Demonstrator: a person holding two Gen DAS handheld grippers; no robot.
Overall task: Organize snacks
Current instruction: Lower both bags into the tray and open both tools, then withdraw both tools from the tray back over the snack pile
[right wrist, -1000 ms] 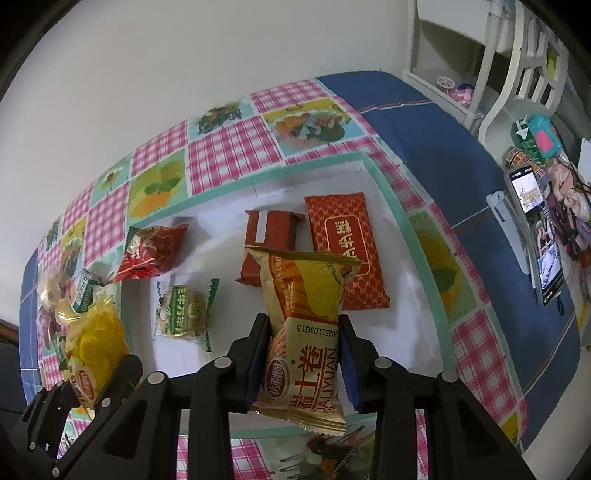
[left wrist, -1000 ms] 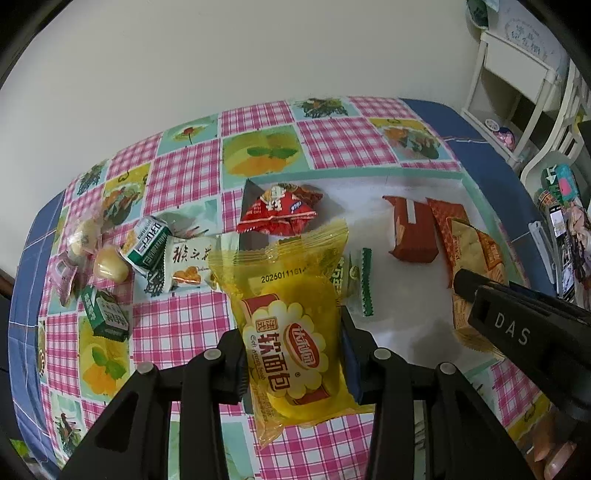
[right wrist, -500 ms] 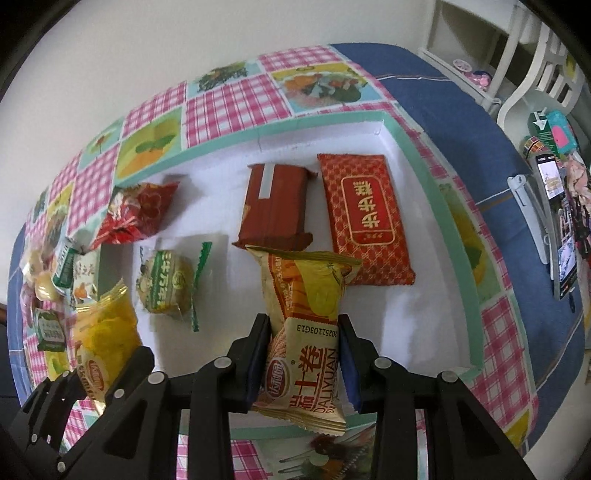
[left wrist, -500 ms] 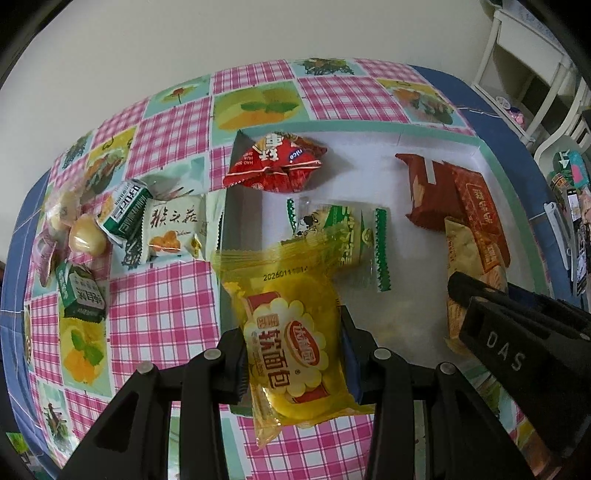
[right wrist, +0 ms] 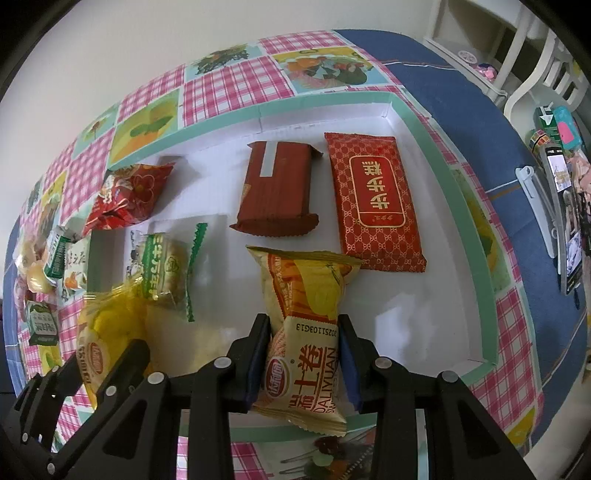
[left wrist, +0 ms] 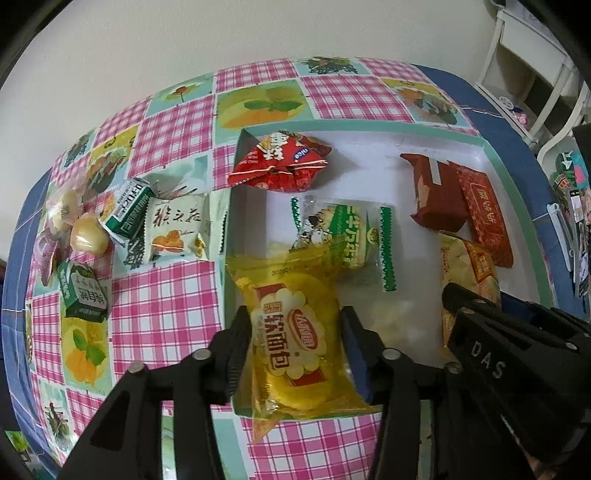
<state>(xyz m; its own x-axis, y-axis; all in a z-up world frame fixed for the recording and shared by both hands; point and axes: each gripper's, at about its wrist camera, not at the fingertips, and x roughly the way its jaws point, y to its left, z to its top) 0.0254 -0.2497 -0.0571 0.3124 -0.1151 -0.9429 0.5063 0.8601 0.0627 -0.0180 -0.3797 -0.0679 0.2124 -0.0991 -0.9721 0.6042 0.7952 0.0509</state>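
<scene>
the yellow pack and green pack are glossy clear plastic film, the red pouch is shiny foil-like wrap, the tray looks like matt white card, and the tablecloth is smooth and slightly sheeny.

A plain off-white wall is running behind the table, meeting its far edge. A patchwork tablecloth of pink gingham and fruit squares is covering the table, with a blue cloth showing beyond it on the right. Right of the table, white furniture with open shelves is standing against the wall. Soft, even light is falling over the table.
</scene>
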